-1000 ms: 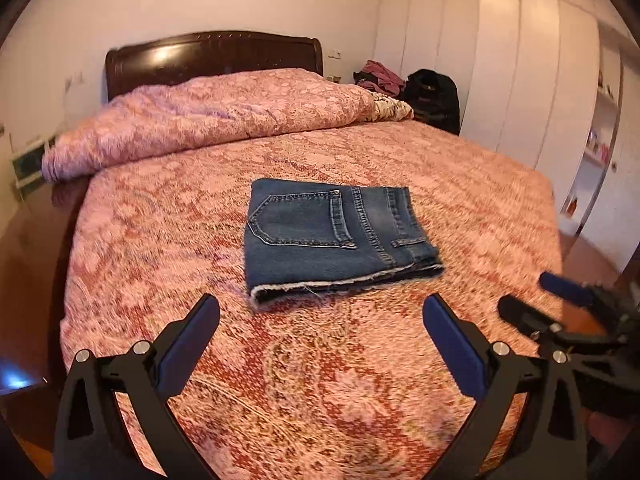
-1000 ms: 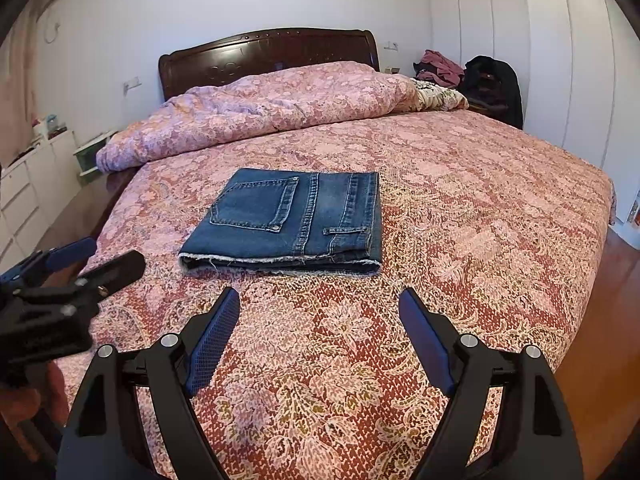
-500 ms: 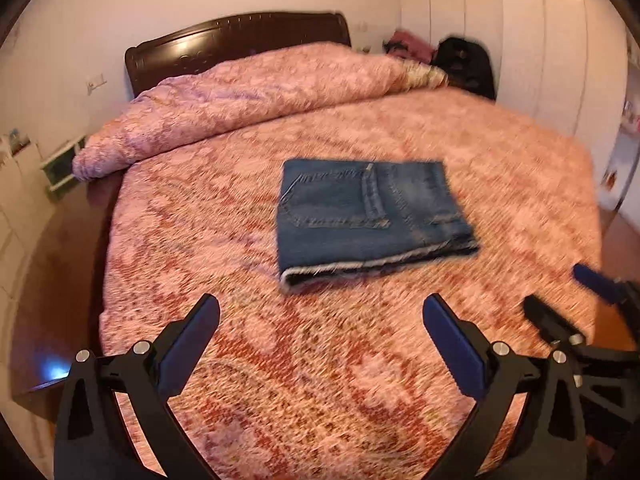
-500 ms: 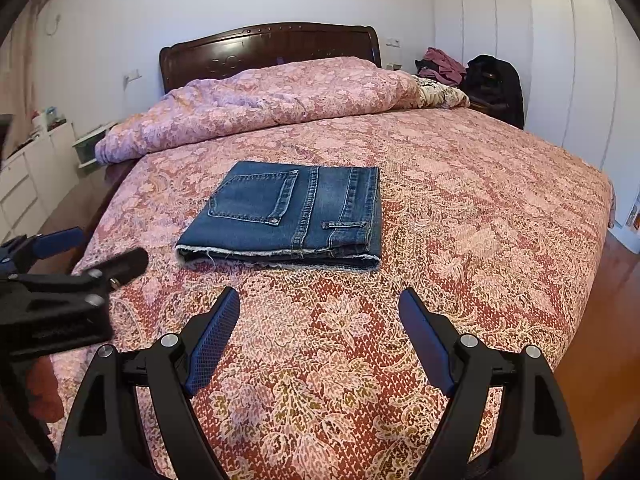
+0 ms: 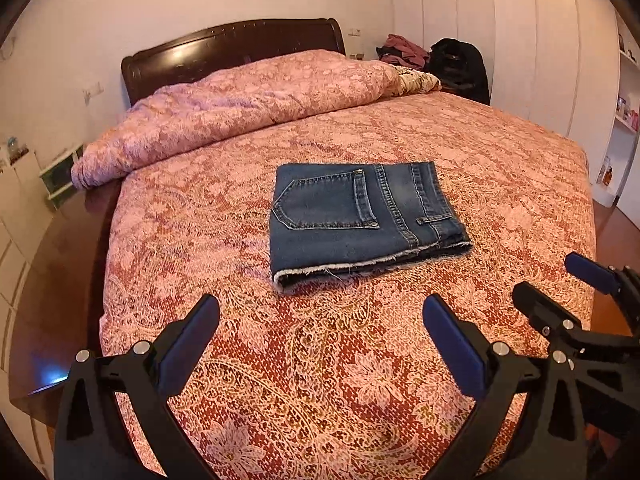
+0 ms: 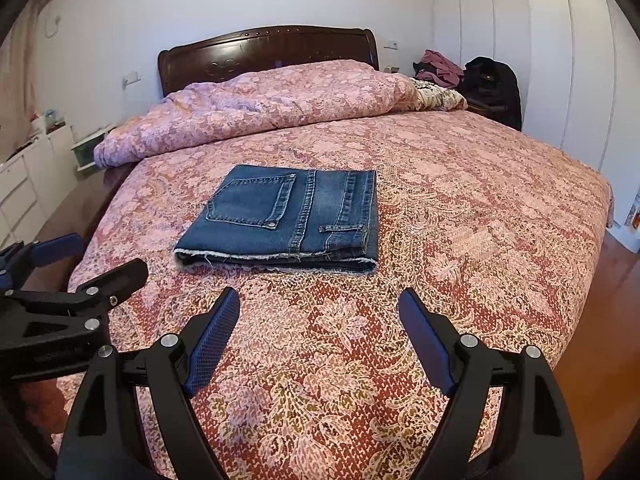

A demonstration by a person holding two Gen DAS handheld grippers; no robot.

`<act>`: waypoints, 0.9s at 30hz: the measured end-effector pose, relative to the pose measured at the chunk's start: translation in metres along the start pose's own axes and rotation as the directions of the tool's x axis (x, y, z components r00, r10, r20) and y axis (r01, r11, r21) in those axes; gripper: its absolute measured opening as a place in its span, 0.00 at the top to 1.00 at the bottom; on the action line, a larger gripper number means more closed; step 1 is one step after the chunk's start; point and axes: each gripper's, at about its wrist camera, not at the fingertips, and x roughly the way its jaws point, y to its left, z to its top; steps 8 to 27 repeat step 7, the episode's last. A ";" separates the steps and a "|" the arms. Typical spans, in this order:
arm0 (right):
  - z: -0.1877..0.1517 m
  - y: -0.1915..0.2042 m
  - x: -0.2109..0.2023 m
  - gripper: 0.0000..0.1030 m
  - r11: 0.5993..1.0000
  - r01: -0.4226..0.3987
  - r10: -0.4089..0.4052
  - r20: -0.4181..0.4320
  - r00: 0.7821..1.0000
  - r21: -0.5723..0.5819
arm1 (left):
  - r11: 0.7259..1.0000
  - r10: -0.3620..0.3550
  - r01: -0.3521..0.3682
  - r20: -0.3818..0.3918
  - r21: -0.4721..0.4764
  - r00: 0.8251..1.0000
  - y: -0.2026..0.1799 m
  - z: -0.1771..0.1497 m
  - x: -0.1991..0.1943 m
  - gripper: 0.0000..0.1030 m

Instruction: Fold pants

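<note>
Blue denim pants [image 5: 360, 220] [image 6: 288, 218] lie folded into a compact rectangle in the middle of the bed [image 5: 500, 168] [image 6: 500, 184], back pocket up, frayed hem edge towards me. My left gripper [image 5: 320, 312] hovers open above the bedspread, short of the pants, nothing between its blue pads. My right gripper [image 6: 319, 304] is likewise open and empty, also short of the pants. Each gripper shows in the other's view: the right one [image 5: 556, 284] at the right edge, the left one [image 6: 80, 256] at the left edge.
A rolled pink quilt [image 5: 240, 112] lies across the head of the bed before a dark wooden headboard [image 6: 264, 52]. Clothes and a black bag [image 6: 492, 80] sit at the far right corner. White wardrobes [image 6: 560, 40] line the right wall; white drawers [image 6: 20, 188] stand left.
The left wrist view has swung: the pants have shifted from left of centre towards the right. The right gripper's view is nearly unchanged. Both grippers stay open.
</note>
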 end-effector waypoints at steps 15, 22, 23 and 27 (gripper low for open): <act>0.001 -0.002 -0.001 0.21 1.000 -0.004 0.004 0.010 1.000 0.004 | 0.949 -0.240 0.235 0.001 -0.209 0.971 0.031 -0.002 0.015 0.02; 0.001 -0.002 -0.001 0.21 1.000 -0.004 0.004 0.010 1.000 0.004 | 0.949 -0.240 0.235 0.001 -0.209 0.971 0.031 -0.002 0.015 0.02; 0.001 -0.002 -0.001 0.21 1.000 -0.004 0.004 0.010 1.000 0.004 | 0.949 -0.240 0.235 0.001 -0.209 0.971 0.031 -0.002 0.015 0.02; 0.001 -0.002 -0.001 0.21 1.000 -0.004 0.004 0.010 1.000 0.004 | 0.949 -0.240 0.235 0.001 -0.209 0.971 0.031 -0.002 0.015 0.02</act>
